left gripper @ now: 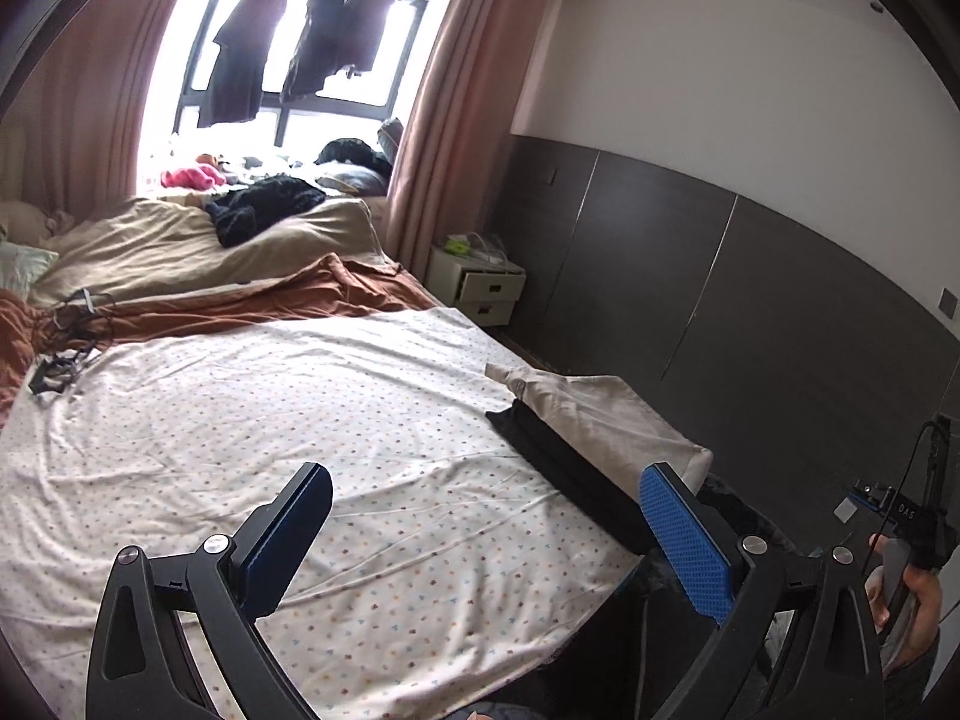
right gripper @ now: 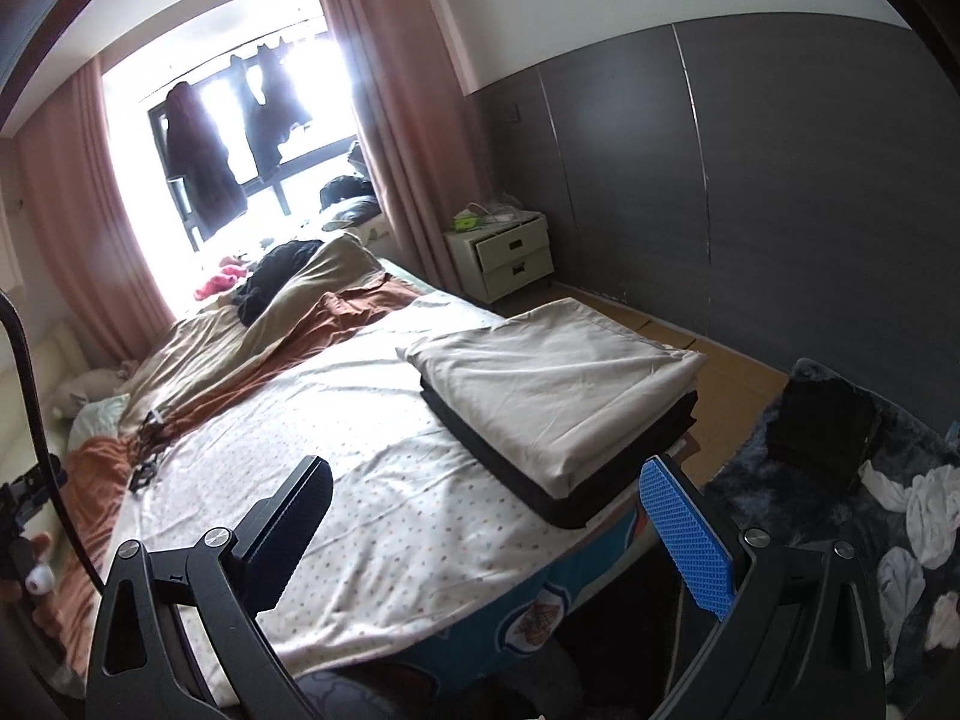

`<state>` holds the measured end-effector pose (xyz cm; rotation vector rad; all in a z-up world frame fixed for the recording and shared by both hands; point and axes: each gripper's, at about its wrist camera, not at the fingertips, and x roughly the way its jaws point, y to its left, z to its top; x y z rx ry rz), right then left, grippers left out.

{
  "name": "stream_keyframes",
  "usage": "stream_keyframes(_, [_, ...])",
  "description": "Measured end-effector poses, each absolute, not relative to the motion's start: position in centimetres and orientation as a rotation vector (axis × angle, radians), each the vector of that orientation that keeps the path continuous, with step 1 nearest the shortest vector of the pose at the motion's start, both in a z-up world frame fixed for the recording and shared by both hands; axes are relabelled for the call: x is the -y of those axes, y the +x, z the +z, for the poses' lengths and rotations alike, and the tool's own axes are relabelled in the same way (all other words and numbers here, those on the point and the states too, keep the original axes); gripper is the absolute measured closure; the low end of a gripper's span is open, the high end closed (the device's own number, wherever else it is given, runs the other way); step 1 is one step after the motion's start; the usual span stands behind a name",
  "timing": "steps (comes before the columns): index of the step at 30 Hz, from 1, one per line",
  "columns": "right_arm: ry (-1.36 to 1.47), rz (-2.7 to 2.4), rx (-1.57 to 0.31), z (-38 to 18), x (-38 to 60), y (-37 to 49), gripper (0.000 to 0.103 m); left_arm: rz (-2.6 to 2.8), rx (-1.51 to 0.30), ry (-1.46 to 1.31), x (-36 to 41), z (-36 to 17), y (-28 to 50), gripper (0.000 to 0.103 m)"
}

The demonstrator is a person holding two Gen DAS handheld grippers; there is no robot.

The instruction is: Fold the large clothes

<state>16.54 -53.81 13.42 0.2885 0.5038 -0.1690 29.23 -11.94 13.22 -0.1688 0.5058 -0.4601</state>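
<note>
A folded cream cloth lies on top of a folded black garment at the near right corner of the bed, above the dotted white sheet. The left wrist view shows the same stack edge-on: cream cloth, black garment. My left gripper hovers open above the dotted white sheet, left of the stack, holding nothing. My right gripper is open too, just in front of the stack's near edge, empty.
Crumpled beige and rust bedding with dark clothes fills the far bed. Cables lie at the left. A white nightstand stands by the grey wall. A dark patterned rug holds a black item. A hand appears at right.
</note>
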Motion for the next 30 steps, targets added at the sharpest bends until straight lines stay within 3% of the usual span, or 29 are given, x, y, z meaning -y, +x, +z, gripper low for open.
stream_keyframes(21, [0.175,0.019,-0.468,10.7,46.6,6.2,0.000,-0.336,-0.325,-0.103,7.8,11.7,12.0,0.000])
stream_keyframes(30, [0.141,0.059,-0.444,9.0,44.3,2.8,0.000,-0.276,-0.363,-0.094,7.7,8.6,7.4,0.000])
